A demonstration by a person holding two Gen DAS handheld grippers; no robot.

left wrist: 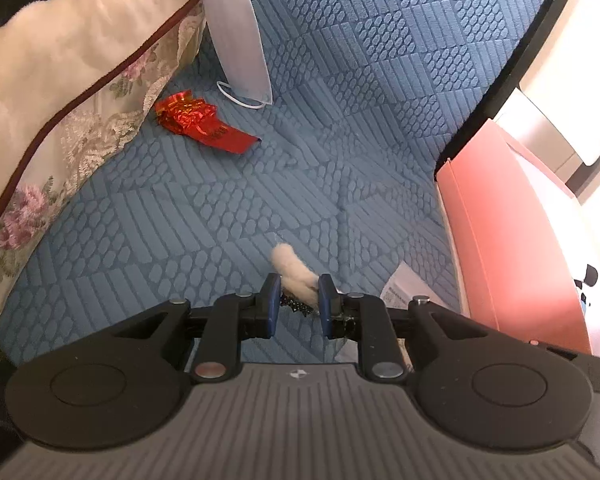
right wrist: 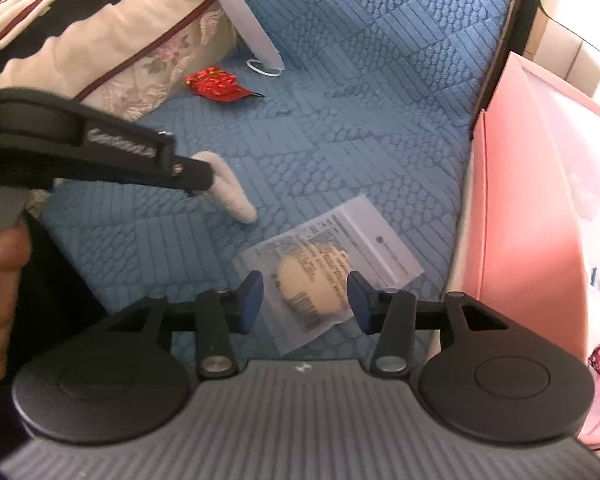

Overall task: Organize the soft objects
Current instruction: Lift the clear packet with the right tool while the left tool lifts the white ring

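We've got the left gripper (left wrist: 296, 300) pinching a white fluffy piece (left wrist: 294, 270) between its blue pads, lifted a bit above the blue quilted mattress (left wrist: 360, 80); something dark and sparkly hangs under it, can't tell what. Our right gripper (right wrist: 306, 300) hangs with jaws spread wide over a clear packet holding a round beige puff (right wrist: 312, 292), near the mattress's right edge beside the pink box (right wrist: 528, 216). The packet sits dead ahead between the fingers, long axis running diagonal, up-right to down-left, so the right hand is nearer; probably drop straight and close. A folded face mask (left wrist: 240, 32) and a red foil bow (left wrist: 192, 116) lie far up by the floral pillow (left wrist: 80, 92), untouched.
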